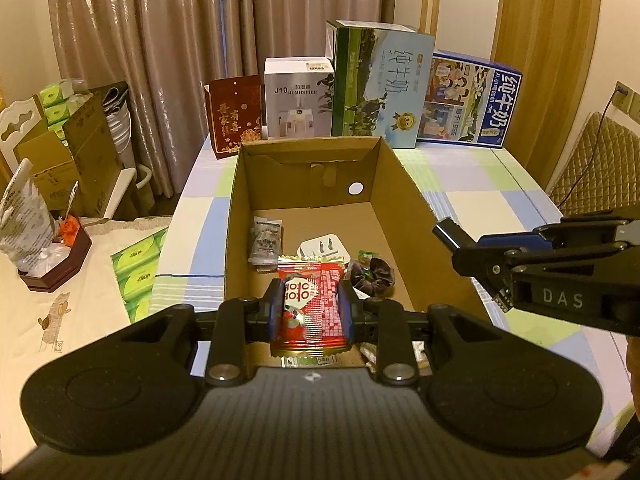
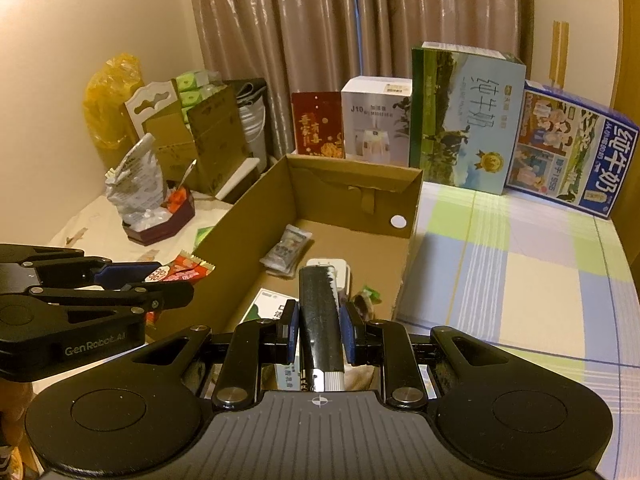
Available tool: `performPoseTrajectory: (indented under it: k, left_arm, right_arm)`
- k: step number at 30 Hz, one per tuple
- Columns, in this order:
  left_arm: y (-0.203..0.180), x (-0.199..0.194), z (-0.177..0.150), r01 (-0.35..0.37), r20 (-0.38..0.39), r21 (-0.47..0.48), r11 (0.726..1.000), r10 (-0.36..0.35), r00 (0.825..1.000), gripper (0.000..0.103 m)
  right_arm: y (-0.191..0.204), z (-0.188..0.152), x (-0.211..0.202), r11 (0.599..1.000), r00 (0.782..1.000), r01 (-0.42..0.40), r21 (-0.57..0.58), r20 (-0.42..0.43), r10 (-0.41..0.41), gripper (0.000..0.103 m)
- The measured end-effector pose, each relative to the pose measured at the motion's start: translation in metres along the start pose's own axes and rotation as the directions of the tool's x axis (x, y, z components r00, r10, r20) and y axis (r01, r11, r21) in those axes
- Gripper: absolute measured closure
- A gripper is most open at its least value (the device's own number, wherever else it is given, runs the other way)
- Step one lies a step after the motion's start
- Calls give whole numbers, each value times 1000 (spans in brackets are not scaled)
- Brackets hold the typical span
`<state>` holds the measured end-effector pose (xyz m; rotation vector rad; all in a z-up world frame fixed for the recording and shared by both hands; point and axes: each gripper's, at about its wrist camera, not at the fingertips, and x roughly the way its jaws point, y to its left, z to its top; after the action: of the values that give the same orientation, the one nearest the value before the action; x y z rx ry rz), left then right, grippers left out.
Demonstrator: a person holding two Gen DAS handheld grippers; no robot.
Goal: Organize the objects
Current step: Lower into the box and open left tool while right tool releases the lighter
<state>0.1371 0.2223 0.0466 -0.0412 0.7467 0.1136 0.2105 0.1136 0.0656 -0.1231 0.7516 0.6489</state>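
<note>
We hold a red foil snack packet [image 1: 311, 307] pinched between the left gripper [image 1: 311, 309] pads, above the near end of the open brown cardboard box [image 1: 404, 188]. Our right gripper [image 2: 319, 334] clamps a black cylindrical stick [image 2: 319, 312], over the box's near right part.

The red snack packet [image 1: 310, 308] hides the box floor behind it, and the left gripper's [image 1: 311, 312] body covers the packet's lower edge. A green-wrapped item [image 1: 365, 257] beside the dark hair scrunchie [image 1: 374, 276] is too small to identify. In the right wrist view the black stick [image 2: 320, 320] blocks most of the white plug [image 2: 332, 266], and the right gripper [image 2: 320, 334] cuts off a white-and-green card [image 2: 266, 308]. The small grey packet's [image 1: 265, 242] print is unreadable.
</note>
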Motion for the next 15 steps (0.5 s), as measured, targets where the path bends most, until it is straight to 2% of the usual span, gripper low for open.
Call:
performPoseTrajectory:
  k: [15]
  left_arm:
    - [5,31,13,16,-31,10,1000,-16,999,79]
  right_arm:
    - [-15,9,25,999,999,-8,44,-37,10,84]
